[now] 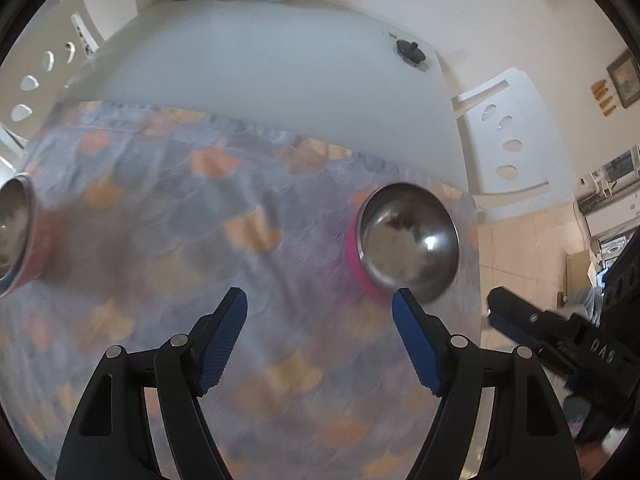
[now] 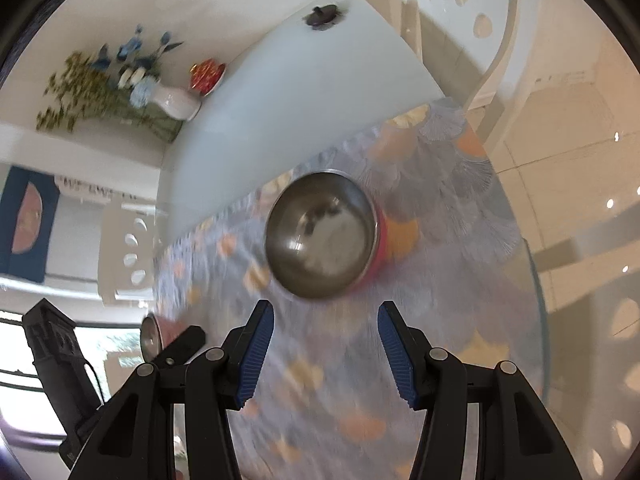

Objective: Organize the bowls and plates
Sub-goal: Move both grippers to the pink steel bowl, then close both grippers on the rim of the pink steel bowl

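Patterned cloth covers my bench (image 1: 256, 60). Both claws gape empty: my right claw (image 2: 326, 354) has the pink-sided steel bowl (image 2: 322, 238) just ahead, centred for a rim grab, while my left claw (image 1: 320, 344) sees it ahead-right.

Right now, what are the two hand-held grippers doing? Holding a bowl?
Left hand-held gripper: open, holding nothing.
Right hand-held gripper: open, empty; the bowl sits ahead of it.

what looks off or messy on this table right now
Nothing spilled or damaged shows. The pink-sided steel bowl sits upright and empty on the patterned cloth. A second bowl sits apart at the cloth's far left.
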Tool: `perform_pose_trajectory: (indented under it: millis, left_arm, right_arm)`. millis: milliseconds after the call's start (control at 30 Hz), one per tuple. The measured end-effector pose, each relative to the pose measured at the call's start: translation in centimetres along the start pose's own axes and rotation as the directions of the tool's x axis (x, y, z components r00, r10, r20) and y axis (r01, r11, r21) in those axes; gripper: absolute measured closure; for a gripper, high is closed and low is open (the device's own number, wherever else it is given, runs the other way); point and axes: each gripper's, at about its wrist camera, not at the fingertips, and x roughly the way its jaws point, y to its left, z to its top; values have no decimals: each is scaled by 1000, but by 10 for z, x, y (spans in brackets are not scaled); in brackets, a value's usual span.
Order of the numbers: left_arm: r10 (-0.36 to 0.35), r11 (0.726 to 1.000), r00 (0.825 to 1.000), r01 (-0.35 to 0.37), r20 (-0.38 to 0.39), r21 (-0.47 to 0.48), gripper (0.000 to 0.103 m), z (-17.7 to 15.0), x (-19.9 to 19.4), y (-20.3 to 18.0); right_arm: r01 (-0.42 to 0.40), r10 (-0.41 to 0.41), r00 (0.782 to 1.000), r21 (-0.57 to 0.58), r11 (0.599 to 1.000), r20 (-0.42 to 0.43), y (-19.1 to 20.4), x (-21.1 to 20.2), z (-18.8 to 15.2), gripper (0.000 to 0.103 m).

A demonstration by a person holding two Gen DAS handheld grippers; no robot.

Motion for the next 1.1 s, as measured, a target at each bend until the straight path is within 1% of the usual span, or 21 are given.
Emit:
perform_pose_trajectory:
  millis: [133,267,400,433,467,500,600,667,700,733,767,800,867,900,1000,1100]
  left_arm:
    - [16,1000,1000,-16,-23,-2,30,14,32,-12]
    - [19,1000,999,-19,-44,1,30,21,57,-17]
    - [30,999,998,-29,-59,12,37,23,77,-20]
    - [20,1000,997,-19,-76,6,50,22,84,-20]
    - [7,1000,996,-8,-91,-1,59,22,88,-20]
    - [-5,1000,994,4,-106,-11,61,22,93,-19]
    - [2,1000,994,-4,-106,-21,67,21,102,-18]
    - [-21,1000,994,19,-107,-20,73,21,106,-18]
    - [-19,1000,994,18,-104,-13,75,21,107,-19]
    - [-16,1000,995,16,-97,4,82,21,108,-22]
    - [-22,1000,996,24,-86,19,88,20,107,-25]
    - [-19,999,997,21,-78,32,89,20,106,-26]
    - [5,998,998,-1,-56,68,92,17,105,-34]
    - [21,997,998,-17,-51,76,92,15,105,-36]
    - [-4,999,998,7,-60,52,92,13,103,-34]
    - [-7,998,999,10,-48,58,92,9,89,-30]
  right_arm:
    - [-1,1,1000,24,1000,-9,-13,26,14,51]
    - [2,-1,1000,30,1000,-21,-23,52,25,51]
    - [0,1,1000,41,999,-22,-32,71,31,51]
    - [-1,2,1000,45,999,-21,-35,76,32,51]
    - [1,0,1000,44,999,-21,-36,81,33,51]
    - [4,-3,1000,43,999,-22,-38,83,35,51]
    - [-11,12,999,43,999,-32,-40,94,36,51]
    - [1,0,999,37,999,-35,-41,100,37,51]
    - [5,-4,999,32,999,-35,-42,101,37,51]
    - [4,-4,1000,23,1000,-22,-41,101,38,51]
    - [10,-10,1000,16,1000,-19,-41,101,38,57]
    - [28,-28,999,3,1000,-20,-40,102,39,71]
    - [59,-59,998,-8,998,-11,-39,102,38,85]
    - [58,-58,998,-7,998,-11,-38,103,38,86]
    - [110,-110,994,-35,993,-4,-31,100,35,86]
    - [95,-95,995,-39,995,-5,-28,93,31,86]
